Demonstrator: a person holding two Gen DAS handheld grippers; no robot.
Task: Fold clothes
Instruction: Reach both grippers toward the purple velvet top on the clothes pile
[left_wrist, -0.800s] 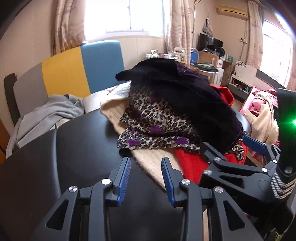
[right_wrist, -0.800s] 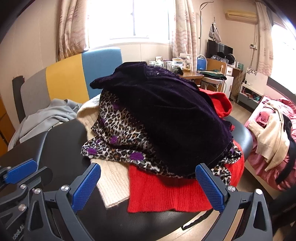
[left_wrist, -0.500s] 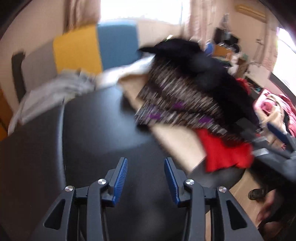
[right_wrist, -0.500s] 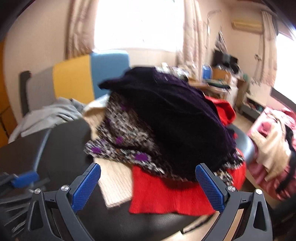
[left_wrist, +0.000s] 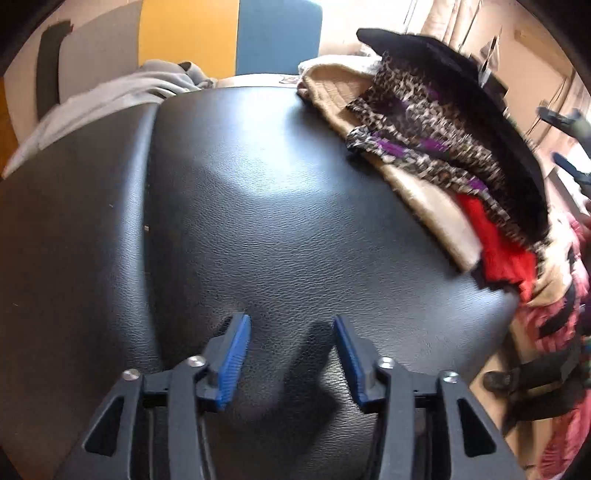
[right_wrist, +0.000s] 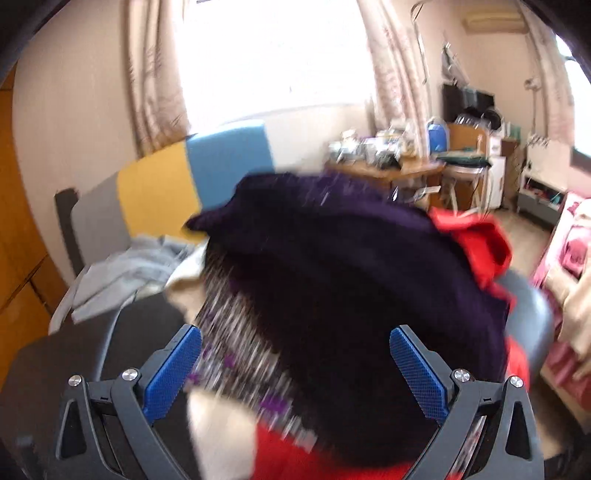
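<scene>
A pile of clothes lies on the black leather surface (left_wrist: 258, 203). A dark purple velvet garment (right_wrist: 351, 266) is on top, over a leopard-print piece (left_wrist: 417, 122), a cream knit (left_wrist: 428, 199) and a red knit (left_wrist: 495, 247). My left gripper (left_wrist: 289, 321) is open and points down at bare leather, well left of the pile, with nothing between its fingers. My right gripper (right_wrist: 295, 332) is wide open just in front of the pile. The dark garment fills the view between its pads, and they do not press on it. The right wrist view is motion-blurred.
A grey garment (left_wrist: 122, 92) lies at the surface's far left edge, before a sofa back with grey, yellow and blue panels (left_wrist: 188, 37). Pink bedding with more clothes (left_wrist: 565, 321) is past the right edge. A cluttered desk (right_wrist: 388, 155) stands behind the pile.
My left gripper has swung away from the pile and tipped down over the bare leather. My right gripper has moved closer to the pile, with the dark garment now between its fingers.
</scene>
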